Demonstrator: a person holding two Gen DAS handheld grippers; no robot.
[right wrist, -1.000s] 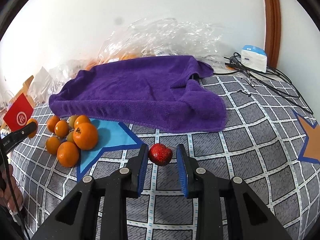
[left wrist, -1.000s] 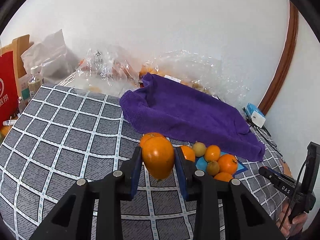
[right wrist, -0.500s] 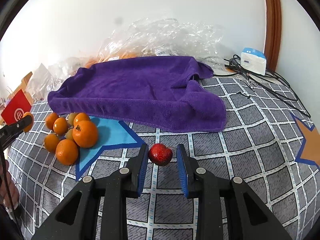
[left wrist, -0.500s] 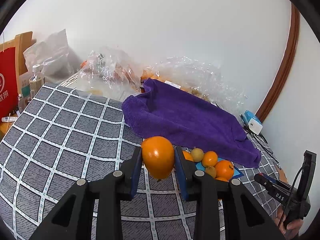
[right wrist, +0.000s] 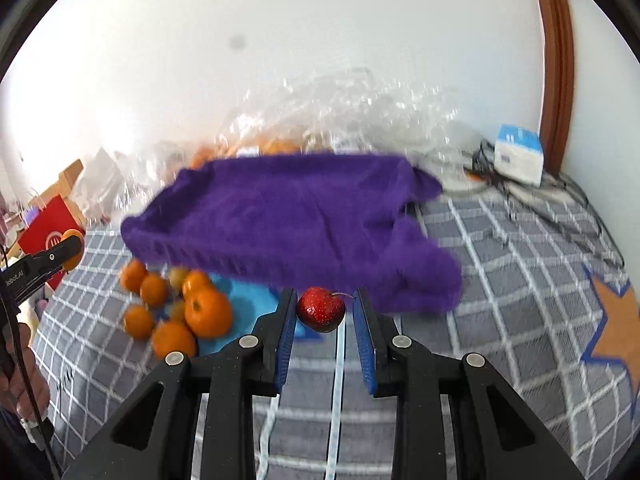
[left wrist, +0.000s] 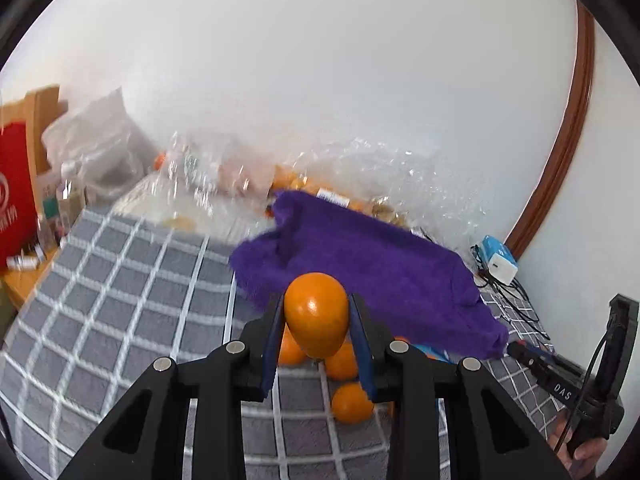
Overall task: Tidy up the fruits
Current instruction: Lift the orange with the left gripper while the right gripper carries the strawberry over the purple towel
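1. The left tool (left wrist: 318,330) was clamped on a smooth, egg-shaped orange fruit (left wrist: 316,314), its blue pads pressing both flanks and the fruit's long axis running roughly along the fingers, the narrower end toward the camera.
2. The right tool (right wrist: 325,314) stood narrow around a small, glossy red speckled fruit with a thin stalk (right wrist: 321,309); the fruit sat against the left pad, and I could not tell whether the right pad touched it, though it hung clear of the surface, so I judged it held.
3. Just beyond and below the left tool's tips lay the heap of round orange fruits with a few small greenish ones (right wrist: 176,308), resting on a blue star patch (right wrist: 244,308); from the right tool the heap lay ahead and to the left.
4. By my reading the left hand was the nearer to that heap.
5. Farther ahead of both tools lay a rumpled purple fleece towel (right wrist: 296,220), and behind it crinkled clear plastic bags (left wrist: 360,172).
6. Everything rested on a grey cloth with a white grid (left wrist: 132,280), which also bore an orange star to the right; whether a table or bed lay under it was unclear.
7. A white wall and a brown wooden door frame (left wrist: 568,128) closed the room.
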